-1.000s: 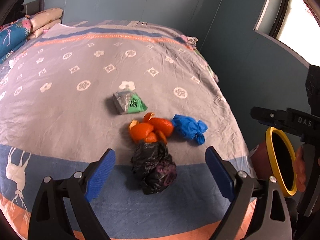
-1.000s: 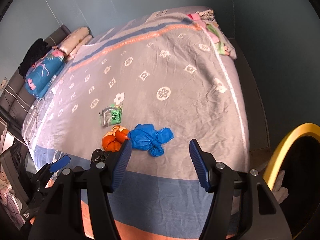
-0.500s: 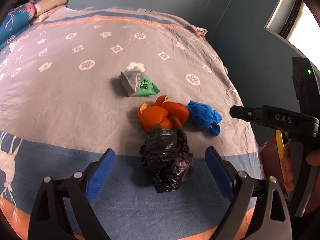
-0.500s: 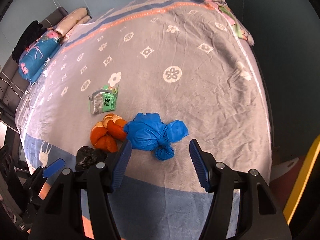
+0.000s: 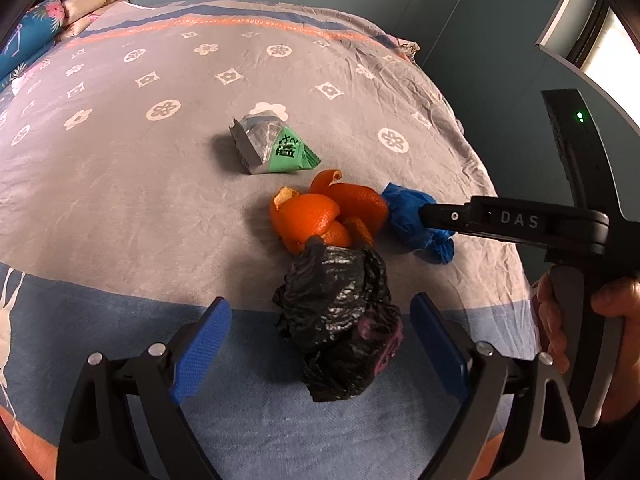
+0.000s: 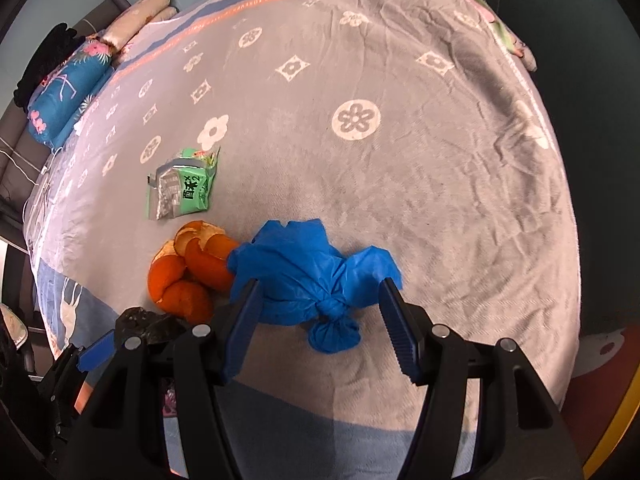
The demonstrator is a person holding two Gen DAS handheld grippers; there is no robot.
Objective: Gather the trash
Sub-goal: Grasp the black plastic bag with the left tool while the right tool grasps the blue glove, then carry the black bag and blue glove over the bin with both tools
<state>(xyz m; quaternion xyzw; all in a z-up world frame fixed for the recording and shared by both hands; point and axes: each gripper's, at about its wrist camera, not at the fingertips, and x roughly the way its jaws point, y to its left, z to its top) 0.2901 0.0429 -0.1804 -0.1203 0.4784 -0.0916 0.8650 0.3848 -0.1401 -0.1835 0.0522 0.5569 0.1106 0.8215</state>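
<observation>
Four pieces of trash lie close together on the bed. A crumpled black bag (image 5: 340, 320) sits between the wide blue pads of my left gripper (image 5: 318, 354), which is open and clear of it. A knotted blue bag (image 6: 308, 280) lies between the pads of my right gripper (image 6: 320, 320), open, with gaps on both sides. Orange peel (image 5: 320, 216) (image 6: 192, 268) lies between the two bags. A green and silver wrapper (image 5: 272, 148) (image 6: 180, 192) rests just beyond. In the left wrist view, the right gripper's black finger crosses the blue bag (image 5: 404, 216).
The grey patterned bedspread (image 6: 400, 160) has a blue band near the front edge. Pillows (image 6: 68, 84) are stacked at the far left. A yellow-rimmed bin (image 6: 616, 428) shows at the lower right, beside the bed. A hand (image 5: 556, 320) grips the right tool's handle.
Both grippers have come down toward the bed. The black bag now sits between the left pads, and the blue bag between the right pads. Neither opening changed.
</observation>
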